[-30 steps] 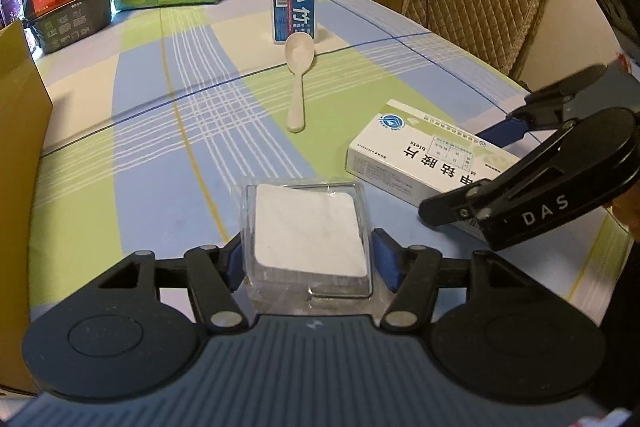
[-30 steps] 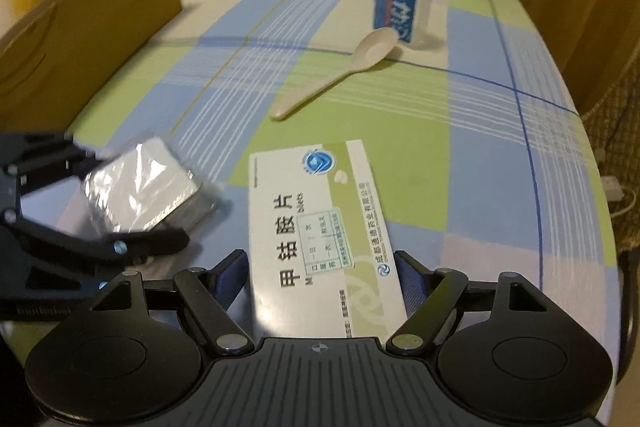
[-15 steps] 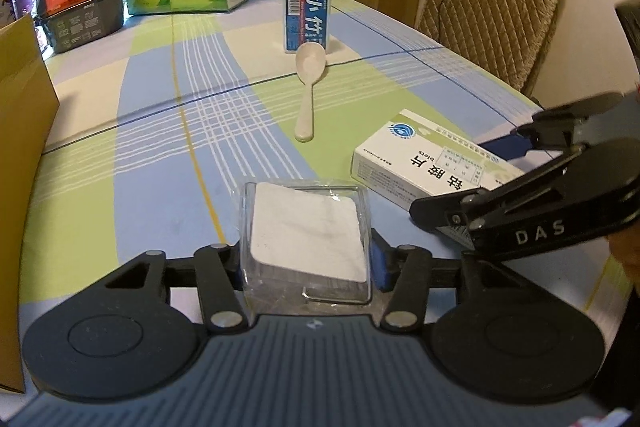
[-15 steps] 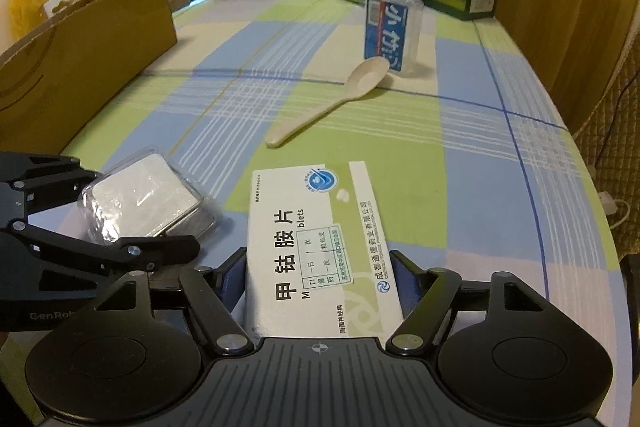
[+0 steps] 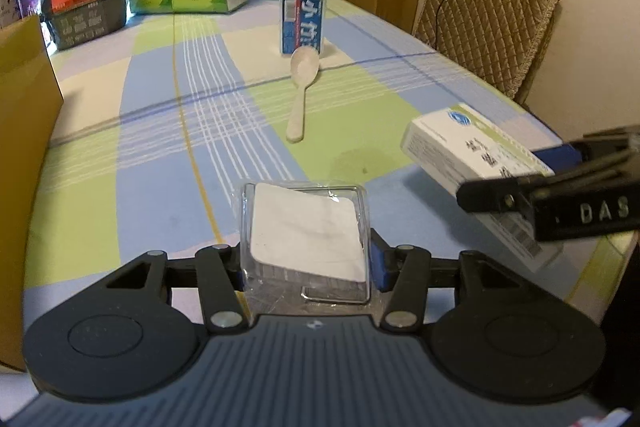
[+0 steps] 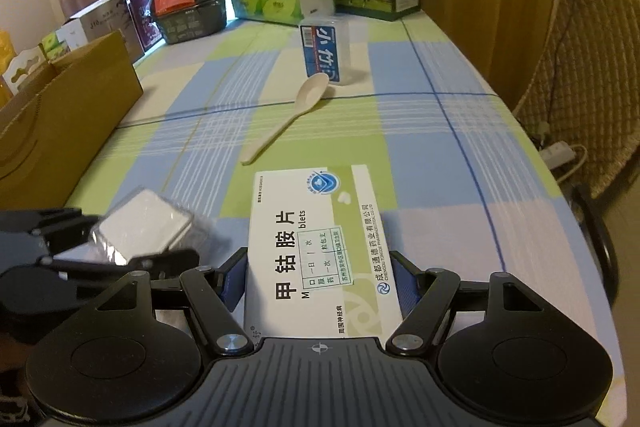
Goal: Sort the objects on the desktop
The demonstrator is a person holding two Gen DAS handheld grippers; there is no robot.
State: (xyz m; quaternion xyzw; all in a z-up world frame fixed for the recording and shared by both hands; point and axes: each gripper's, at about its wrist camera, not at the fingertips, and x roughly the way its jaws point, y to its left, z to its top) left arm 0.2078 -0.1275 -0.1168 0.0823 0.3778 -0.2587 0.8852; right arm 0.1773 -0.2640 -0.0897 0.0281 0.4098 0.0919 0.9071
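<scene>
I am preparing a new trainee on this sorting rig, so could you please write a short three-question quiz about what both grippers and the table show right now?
1. True or false: the right gripper holds a spoon.
2. Multiple choice: what does the left gripper clamp? A) a clear plastic case with a white insert B) a tissue pack C) a cup
3. Fill in: the bowl of the spoon lies nearest the upright ____ box.

Key
1. False: it is shut on the medicine box, lifted clear of the table; the spoon lies on the cloth.
2. A, the clear plastic case.
3. Blue: the blue box.
</scene>
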